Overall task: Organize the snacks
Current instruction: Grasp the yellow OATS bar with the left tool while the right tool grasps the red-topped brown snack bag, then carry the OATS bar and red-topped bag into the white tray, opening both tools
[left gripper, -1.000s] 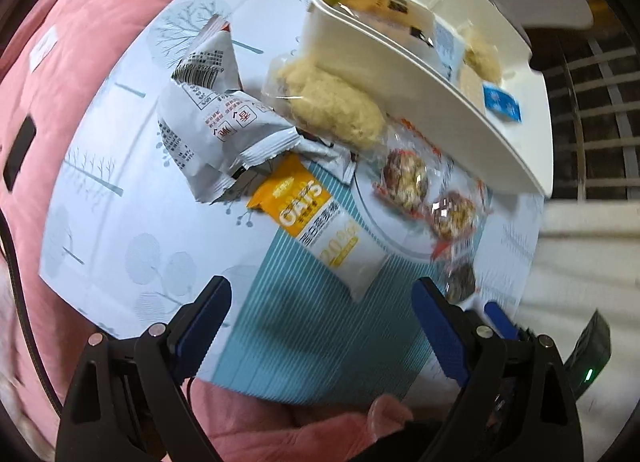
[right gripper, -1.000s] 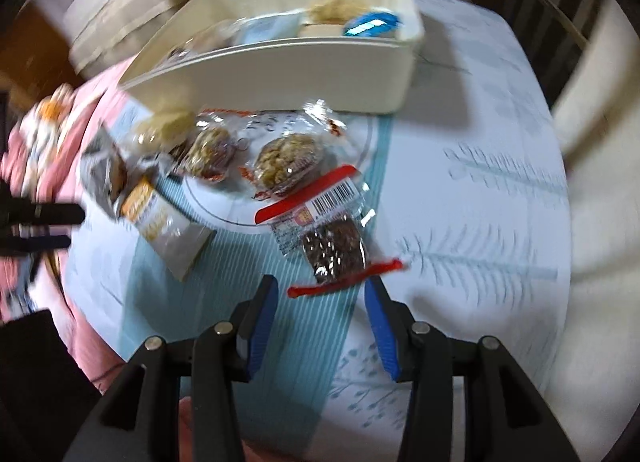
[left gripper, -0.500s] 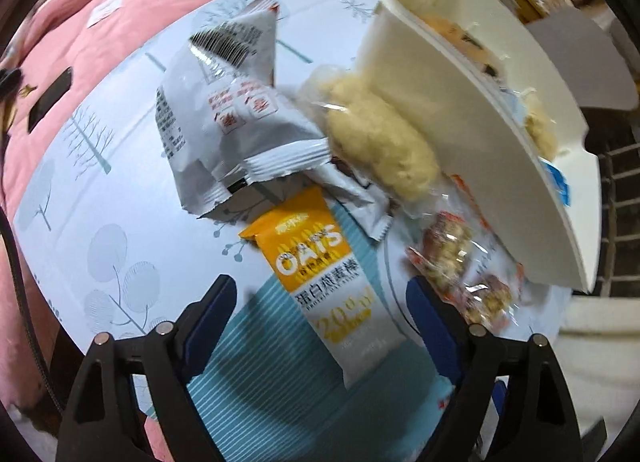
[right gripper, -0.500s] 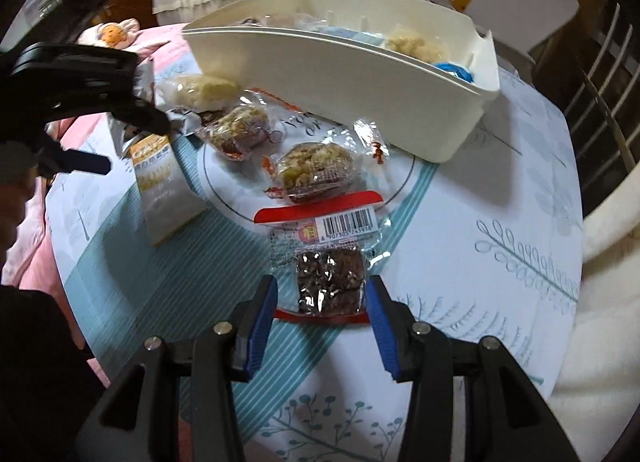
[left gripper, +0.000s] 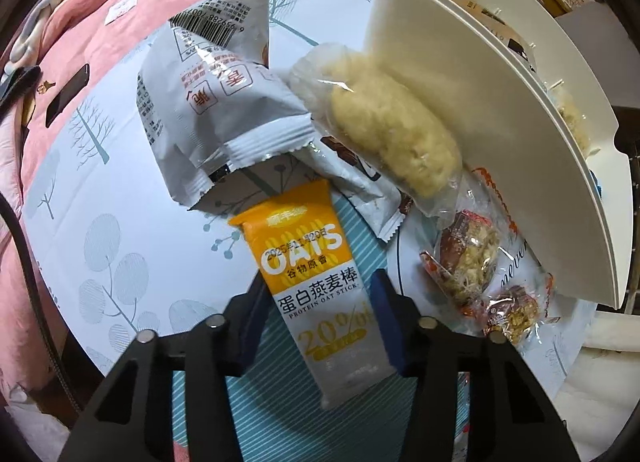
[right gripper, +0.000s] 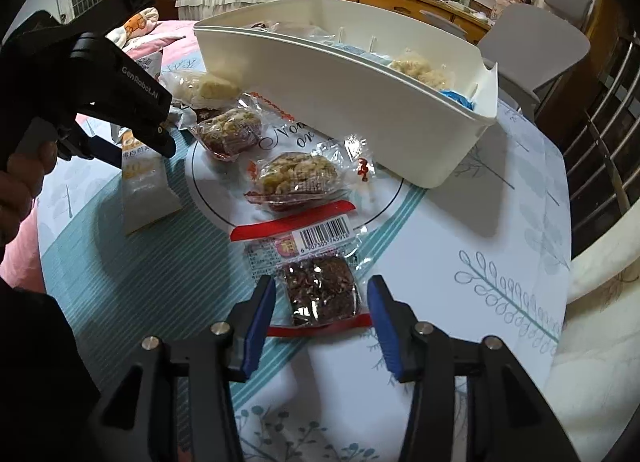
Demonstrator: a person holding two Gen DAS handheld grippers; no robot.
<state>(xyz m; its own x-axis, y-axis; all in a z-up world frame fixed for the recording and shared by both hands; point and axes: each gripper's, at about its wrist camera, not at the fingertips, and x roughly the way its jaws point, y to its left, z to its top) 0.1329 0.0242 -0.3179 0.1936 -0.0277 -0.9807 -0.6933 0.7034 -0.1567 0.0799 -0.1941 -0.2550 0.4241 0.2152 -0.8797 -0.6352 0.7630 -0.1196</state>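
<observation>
- On the tree-print tablecloth (left gripper: pixel 100 190), the left gripper (left gripper: pixel 318 302) straddles the oat stick packet (left gripper: pixel 316 282), jaws closing, pads at its edges but not yet pinching.
- The orange-and-white packet lies flat, long axis pointing away between the fingers.
- Beyond, the white bin (left gripper: pixel 500 134) waits.
- The right gripper (right gripper: pixel 321 302), opening, flanks a dark snack bar (right gripper: pixel 320 294).

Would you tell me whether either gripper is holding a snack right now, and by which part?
Nothing is held yet. The left gripper is closing around the oat stick packet at mid-length; the right gripper, opening, straddles the dark snack pack.
</observation>
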